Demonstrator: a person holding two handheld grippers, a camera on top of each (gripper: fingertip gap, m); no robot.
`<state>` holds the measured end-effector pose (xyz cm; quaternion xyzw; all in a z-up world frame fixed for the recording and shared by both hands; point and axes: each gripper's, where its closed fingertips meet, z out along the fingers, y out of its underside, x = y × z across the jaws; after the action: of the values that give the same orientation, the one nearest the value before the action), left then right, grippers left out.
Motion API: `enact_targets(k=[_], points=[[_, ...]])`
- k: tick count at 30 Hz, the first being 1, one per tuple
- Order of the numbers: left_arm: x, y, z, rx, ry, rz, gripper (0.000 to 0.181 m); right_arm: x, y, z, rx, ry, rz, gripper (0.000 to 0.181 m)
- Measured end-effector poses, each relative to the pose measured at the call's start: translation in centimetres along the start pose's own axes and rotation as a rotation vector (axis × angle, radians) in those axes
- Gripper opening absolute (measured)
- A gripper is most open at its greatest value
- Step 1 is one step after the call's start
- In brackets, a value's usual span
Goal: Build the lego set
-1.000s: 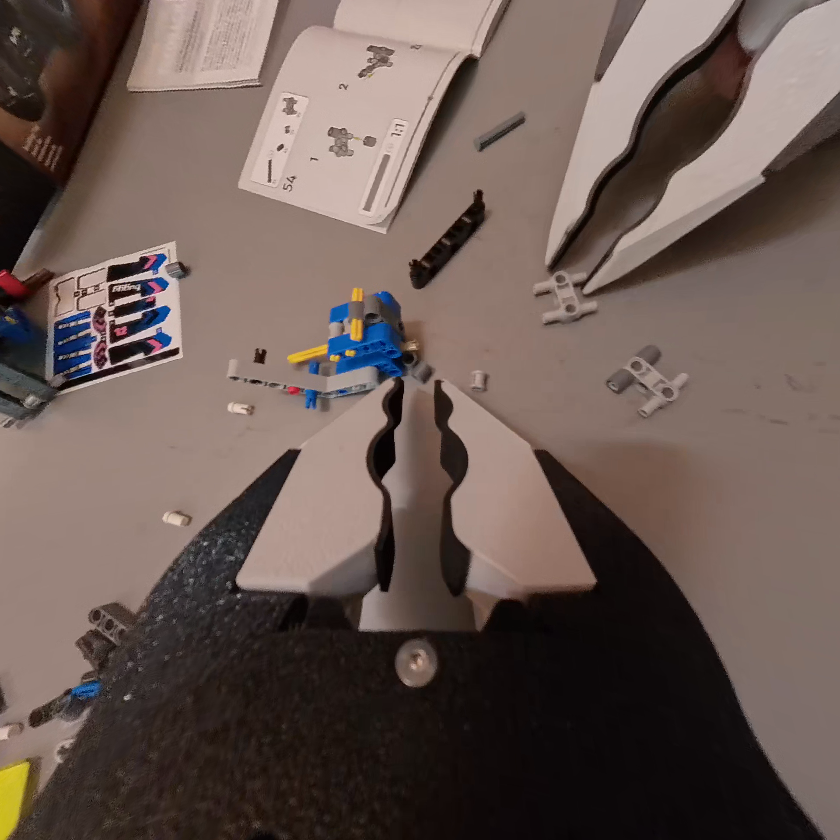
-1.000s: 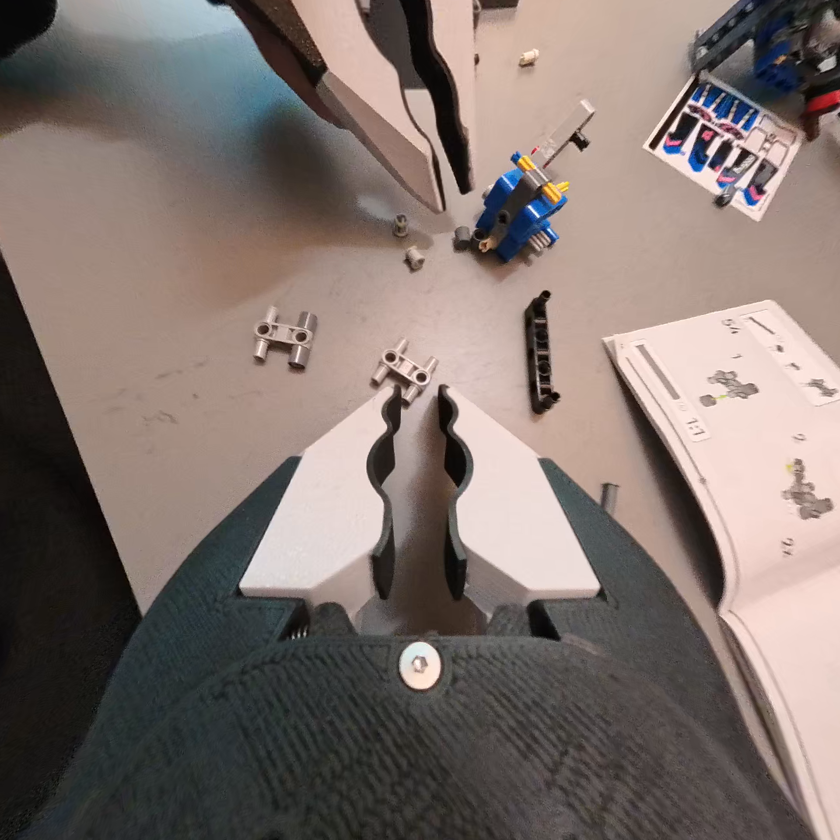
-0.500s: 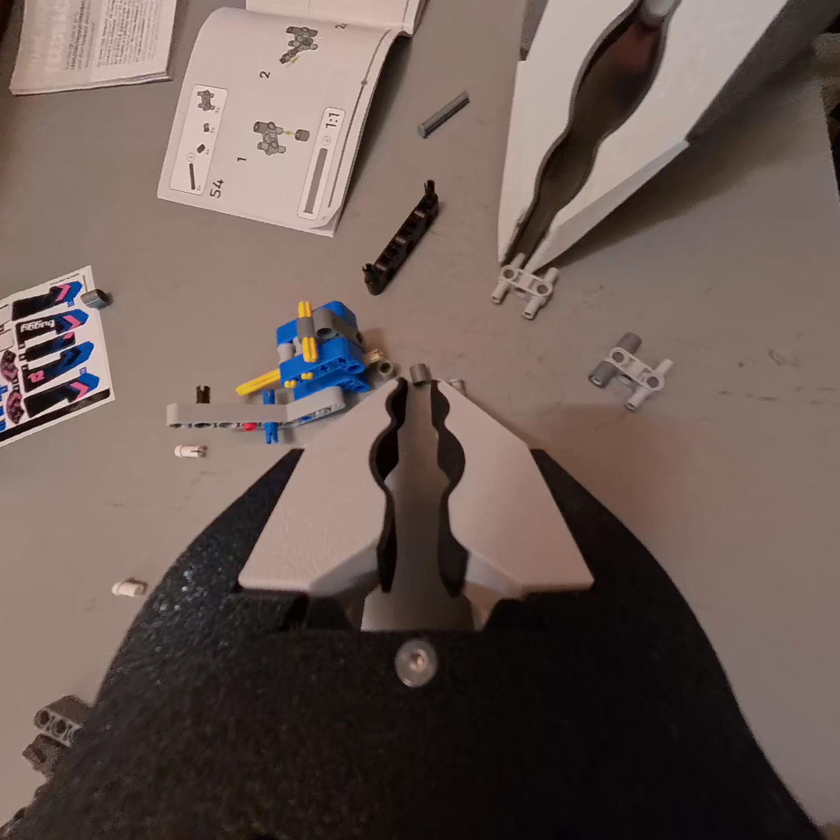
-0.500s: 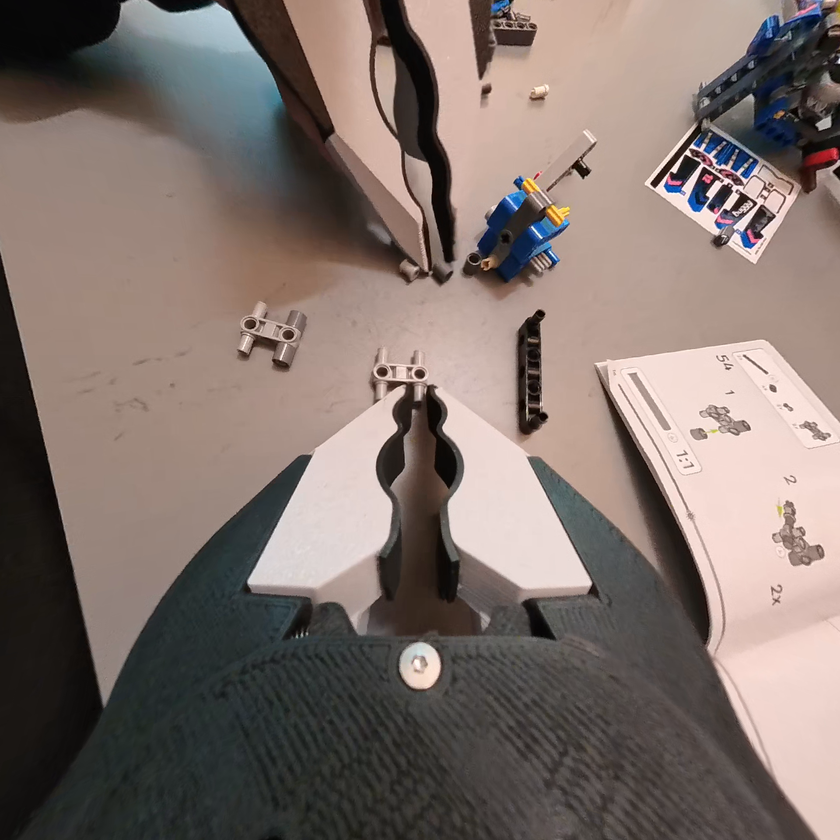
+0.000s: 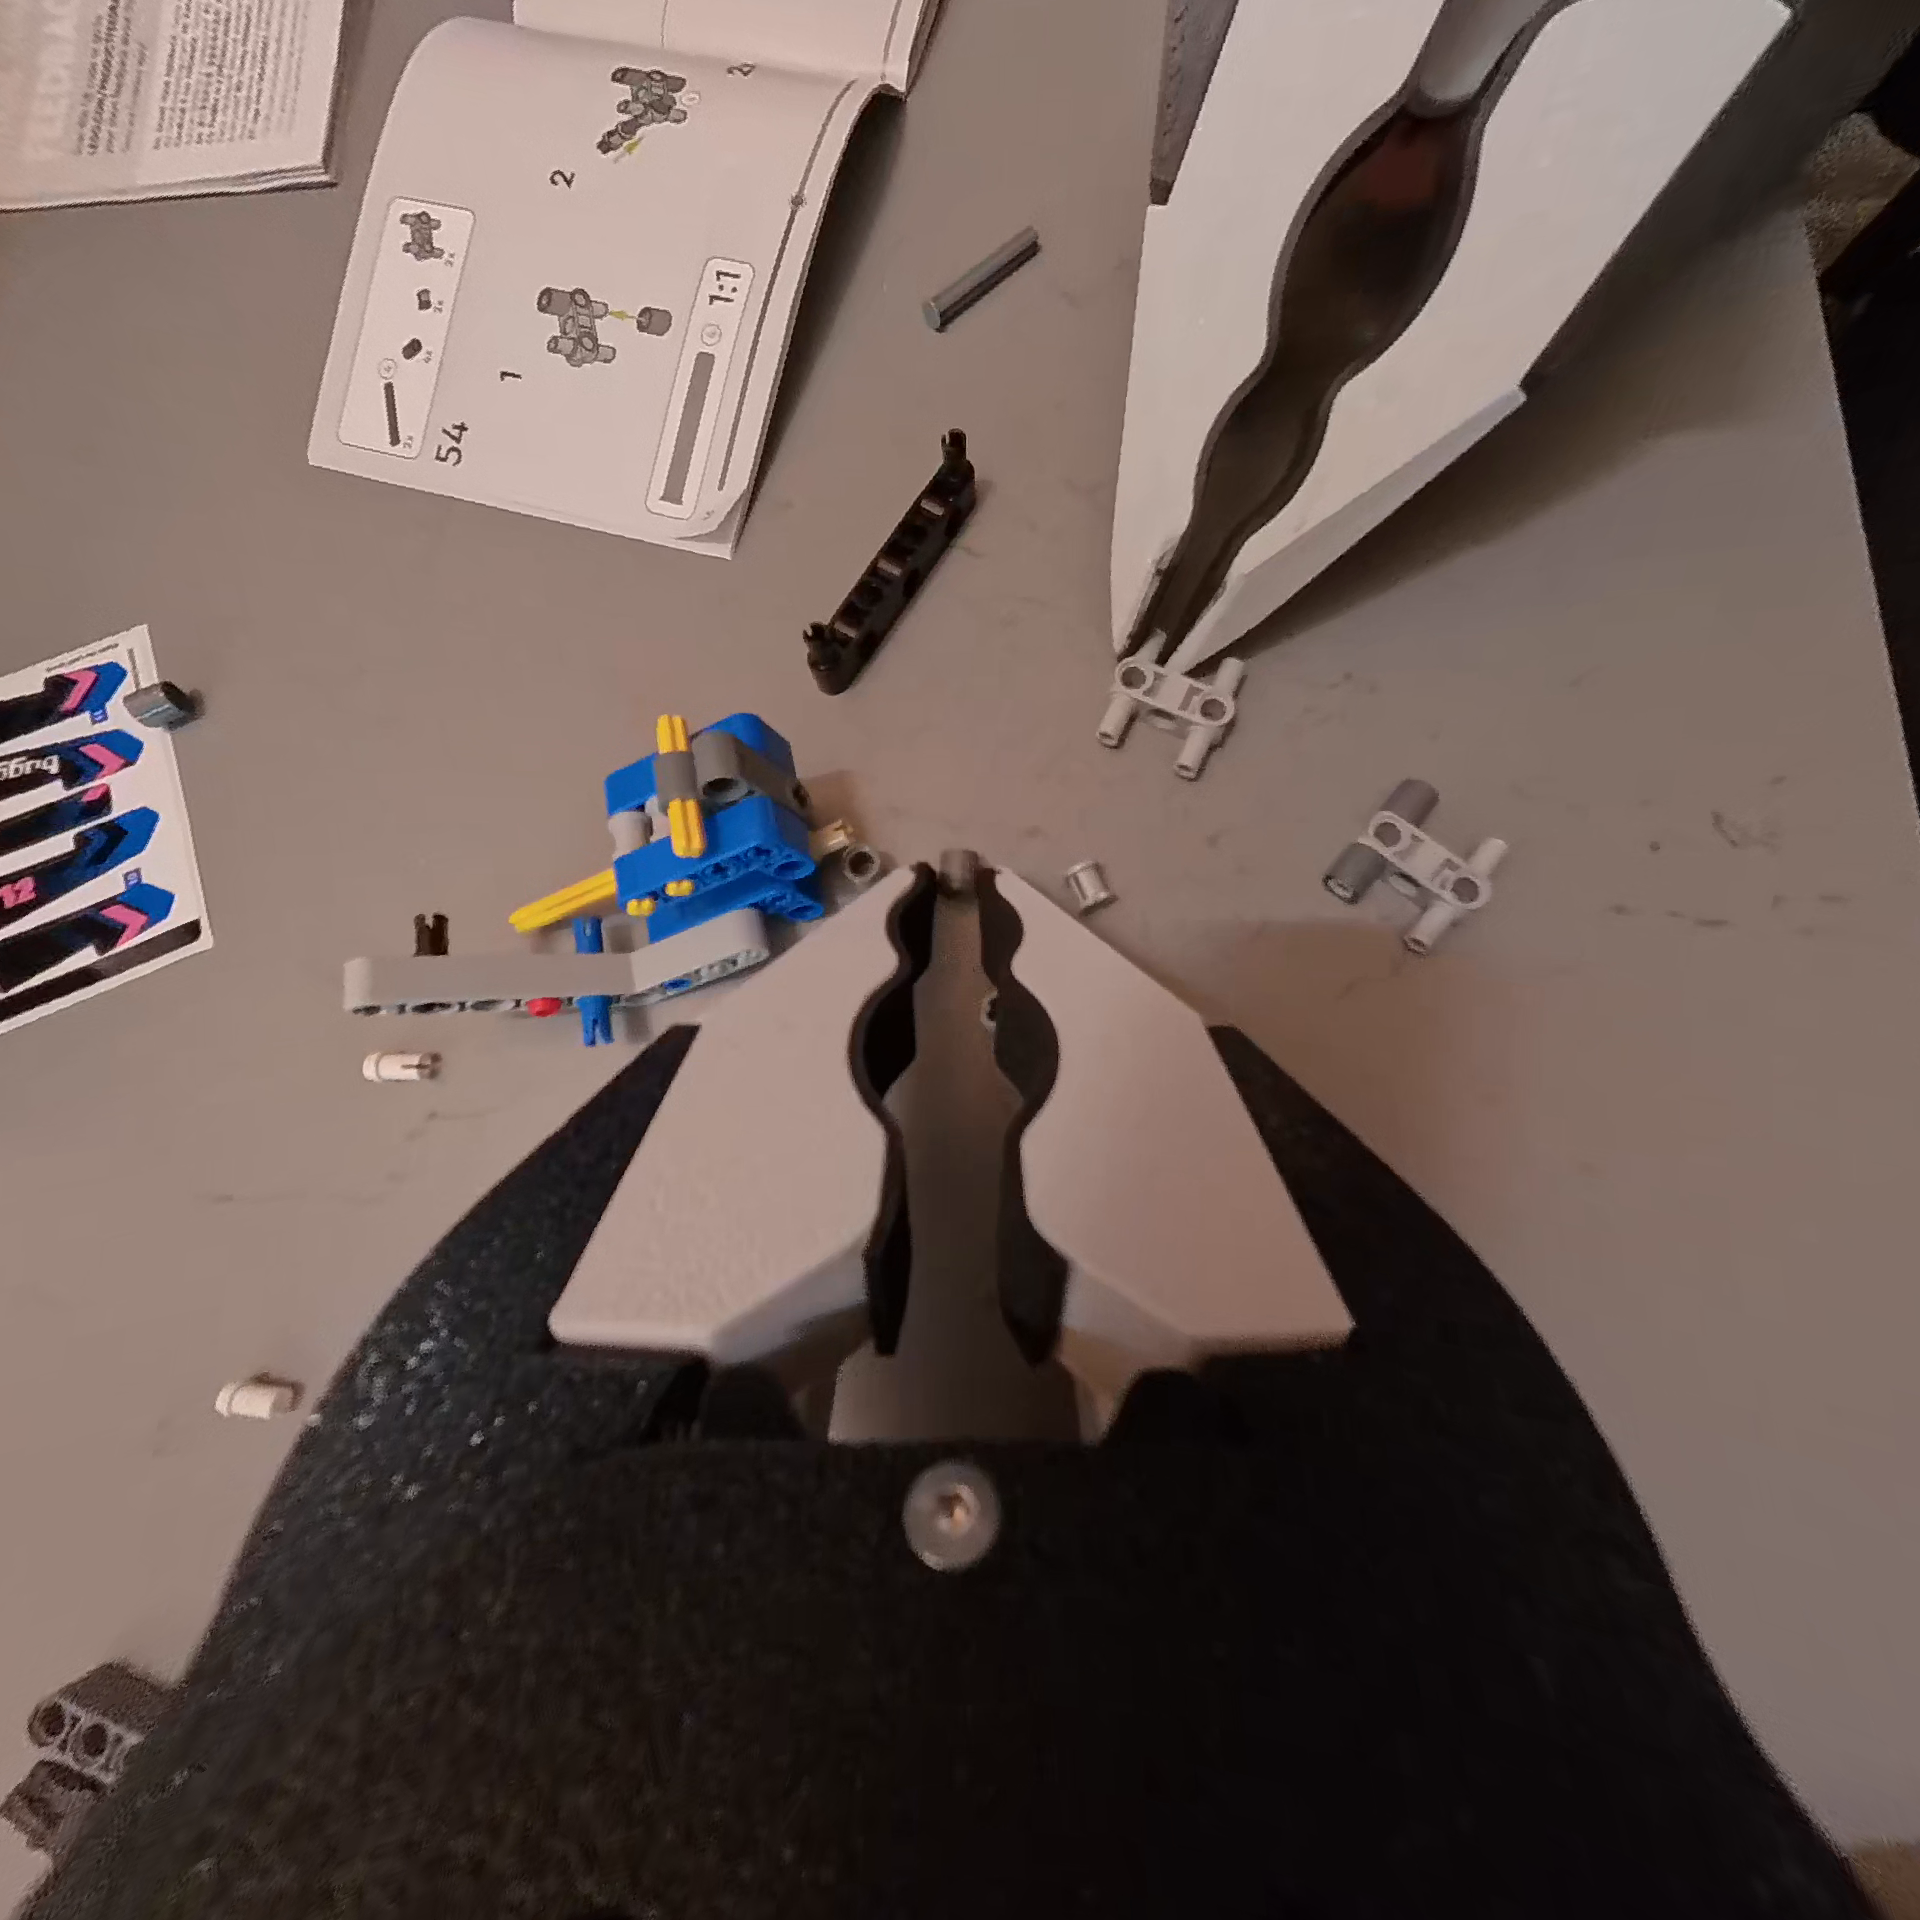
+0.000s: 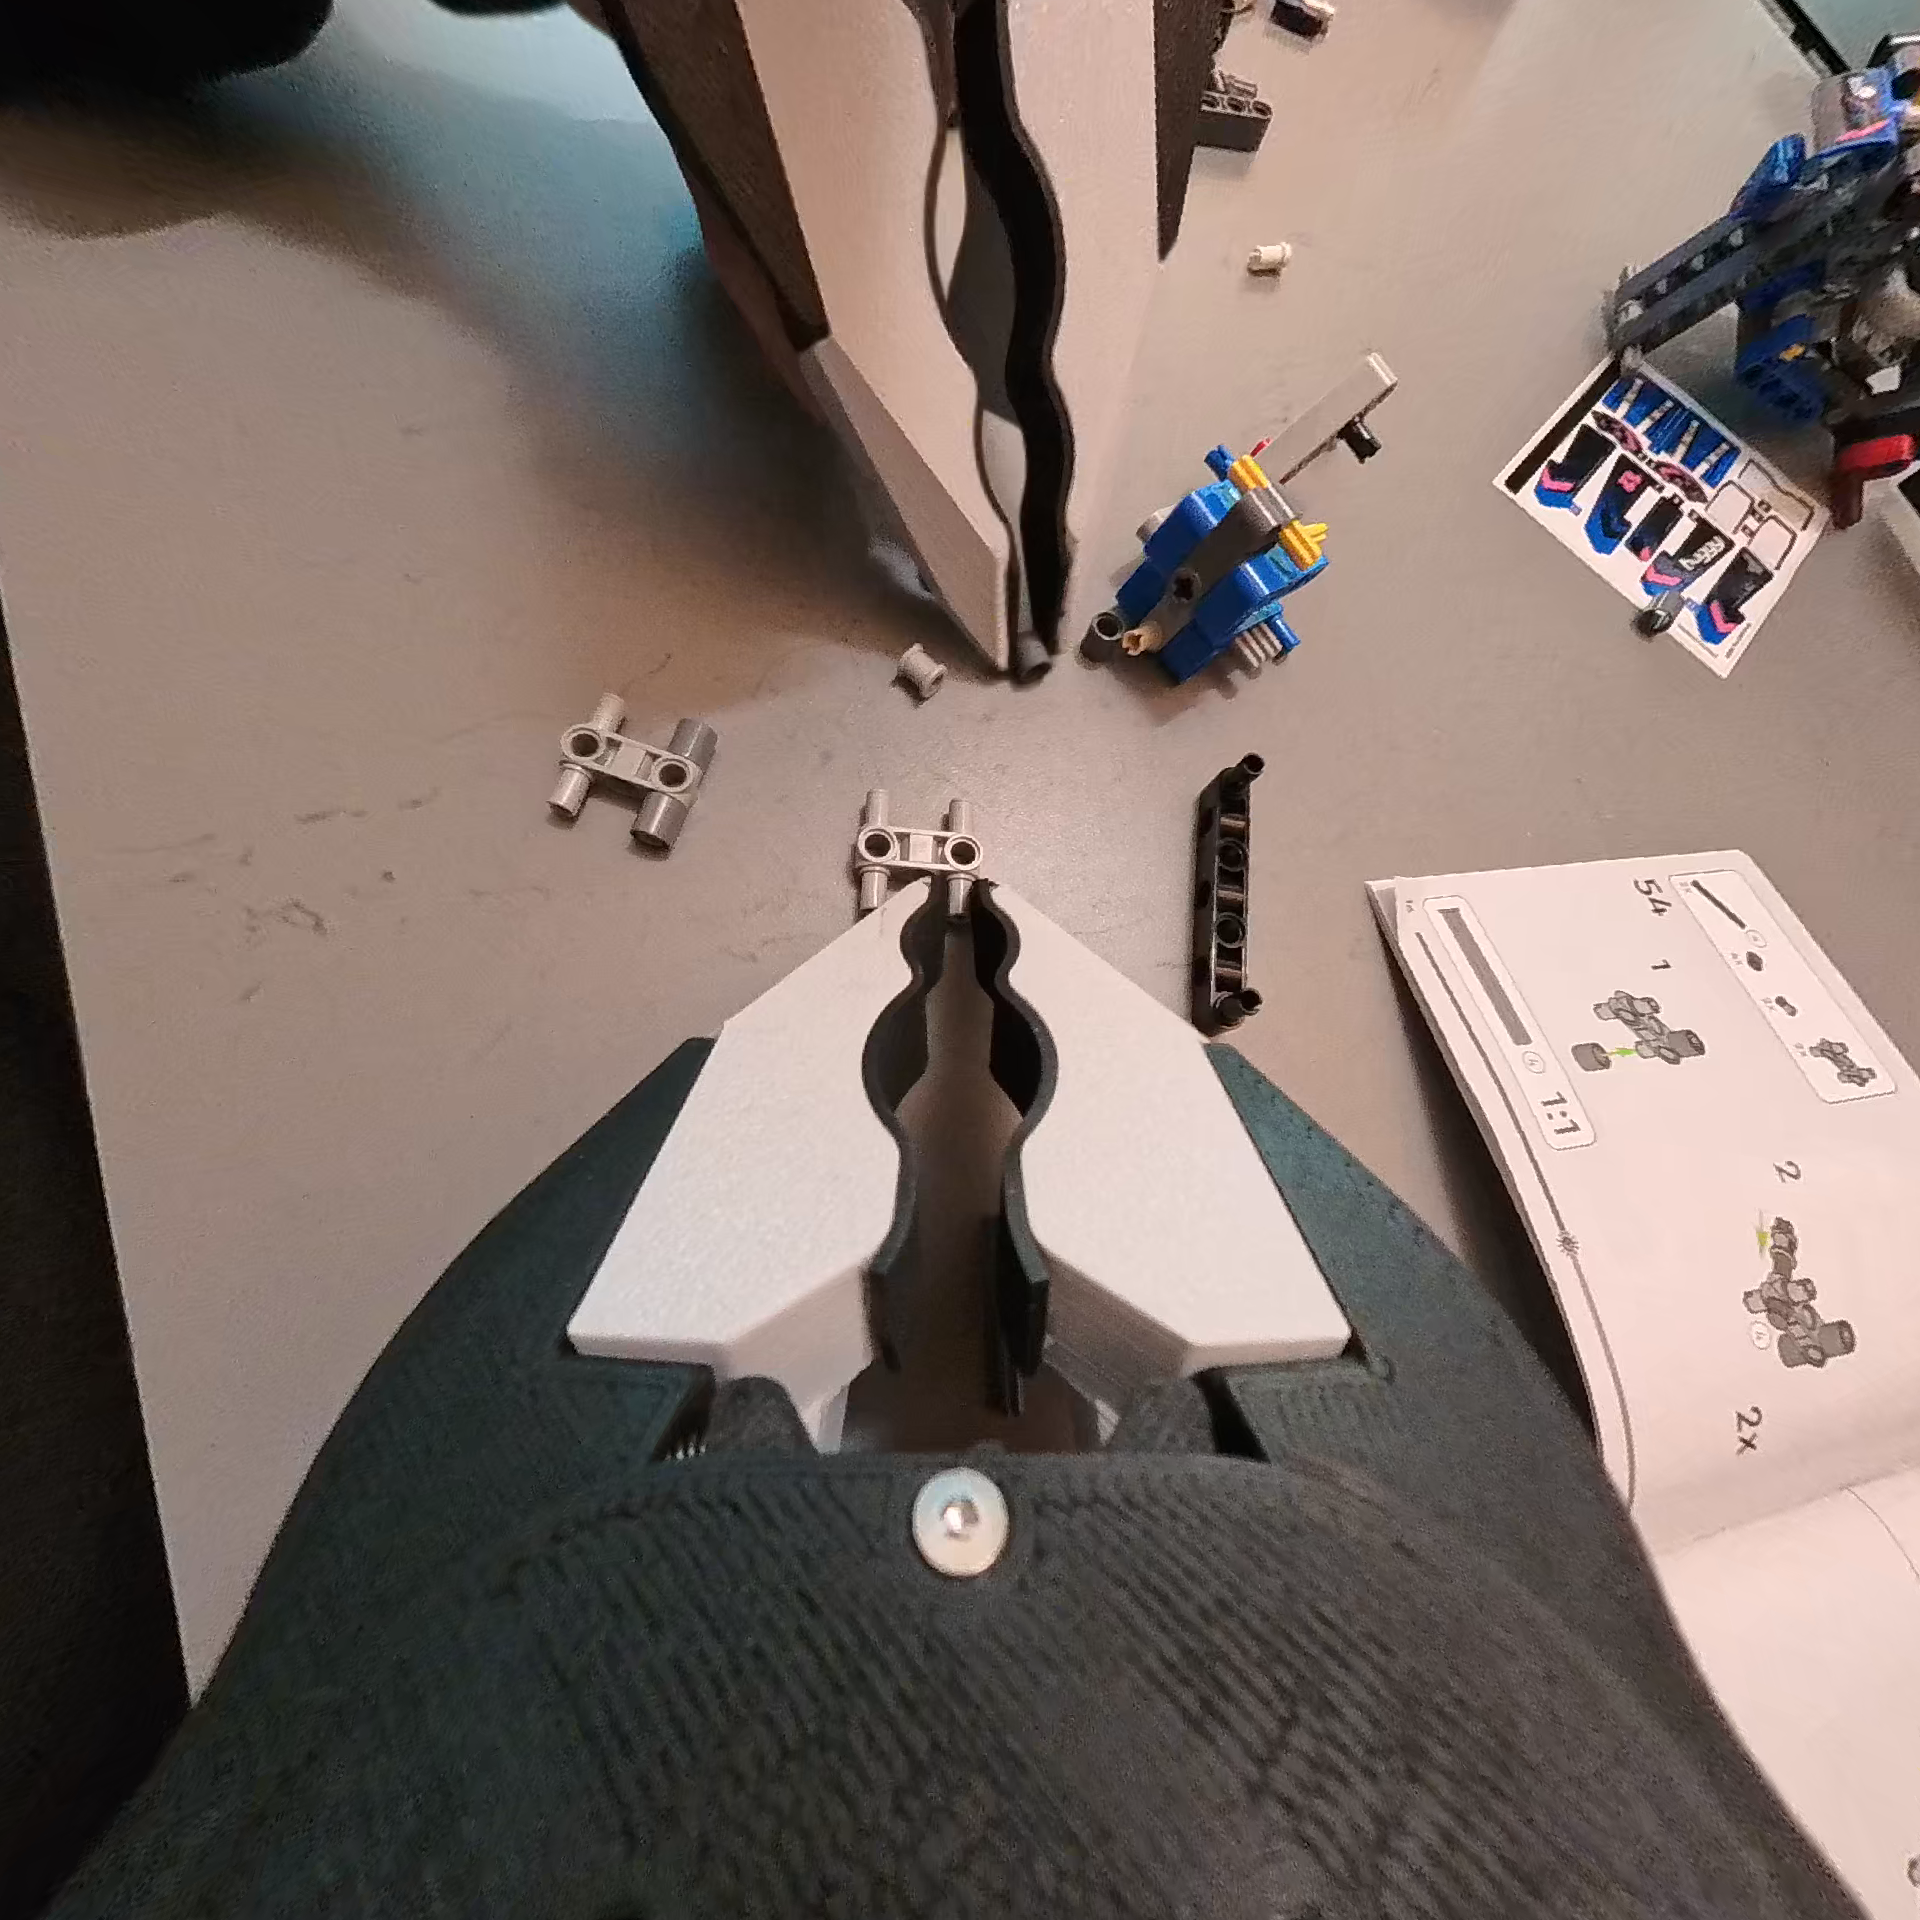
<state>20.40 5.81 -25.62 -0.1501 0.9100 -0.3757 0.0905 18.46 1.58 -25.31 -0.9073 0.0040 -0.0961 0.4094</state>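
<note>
Left gripper [image 5: 954, 883]: jaws narrowed to a slim gap, tips down on the grey table [image 5: 1558, 1091], pinching a small dark grey bush [image 5: 958, 869] between them; likely picked because the booklet's current step pushes such a bush onto a connector
Right gripper [image 6: 951, 902]: jaws nearly together, tips closed on one peg of the light grey pin connector [image 6: 918, 850], which lay flat on the table just beyond them; gripped by a peg probably so the other pegs stay free for the bush
Second connector [image 6: 634, 771]: left of the right gripper, apart from it, already carrying darker bushes on one side
Spare bushes: a light one [image 5: 1087, 886] just right of the left tips, a dark one [image 5: 860, 862] just left, touching nothing
Blue sub-assembly [image 5: 707, 831]: left of the left gripper, near its tips, with a long grey beam [image 5: 499, 979] reaching left; parked within reach
Black beam [image 6: 1226, 894]: right of the right gripper, loose
Instruction booklet [image 6: 1683, 1122]: open at the near right, turned so both hands' work stayed in sight of it
Sticker sheet [image 5: 73, 821]: far left, unused
</note>
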Motion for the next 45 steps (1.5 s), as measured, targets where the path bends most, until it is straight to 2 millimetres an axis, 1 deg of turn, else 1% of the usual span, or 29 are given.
enact_targets(k=[1,4,8,13,14,17,19,21,26,29,35,42,45], points=[[0.0,-0.1,0.1,0.004,-0.002,-0.003,0.004,0.0,0.0,0.0,0.0,0.003,-0.003,0.004],[0.1,-0.2,0.2,0.011,-0.007,0.002,0.004,0.0,0.0,0.0,0.0,0.01,-0.015,0.004],[-0.1,-0.3,0.0,0.021,-0.041,0.053,0.004,0.0,0.0,0.0,0.0,0.026,-0.035,0.004],[-0.2,-2.0,-1.0,0.1,-0.123,0.17,0.004,0.0,0.1,-0.2,0.009,0.042,-0.085,0.004],[0.1,-2.4,-1.1,0.115,-0.13,0.194,0.004,-0.1,0.1,-0.4,0.013,0.043,-0.099,0.004],[1.8,-3.3,-0.9,0.149,-0.099,0.249,0.004,0.0,0.2,-0.8,0.033,0.066,-0.17,0.004],[2.8,-3.6,-0.7,0.149,-0.073,0.275,0.004,-0.1,0.2,-1.1,0.055,0.082,-0.223,0.004],[3.3,-3.6,-0.3,0.134,-0.058,0.28,0.004,-0.6,0.3,-1.3,0.065,0.058,-0.253,0.004],[3.7,-3.1,0.5,0.094,-0.046,0.305,0.004,-0.6,0.3,-1.2,0.066,0.052,-0.269,0.004],[3.9,-3.2,0.7,0.095,-0.045,0.309,0.004,-0.4,0.2,-1.3,0.073,0.071,-0.279,0.004],[3.8,-2.8,0.9,0.078,-0.049,0.311,0.004,-0.7,0.2,-1.3,0.083,0.071,-0.324,0.004],[4.0,-2.4,1.2,0.045,-0.035,0.329,0.004,-0.6,0.1,-1.1,0.085,0.057,-0.329,0.004],[3.7,-2.3,1.1,0.032,-0.054,0.325,0.004,-0.6,0.1,-1.0,0.085,0.05,-0.328,0.004]])
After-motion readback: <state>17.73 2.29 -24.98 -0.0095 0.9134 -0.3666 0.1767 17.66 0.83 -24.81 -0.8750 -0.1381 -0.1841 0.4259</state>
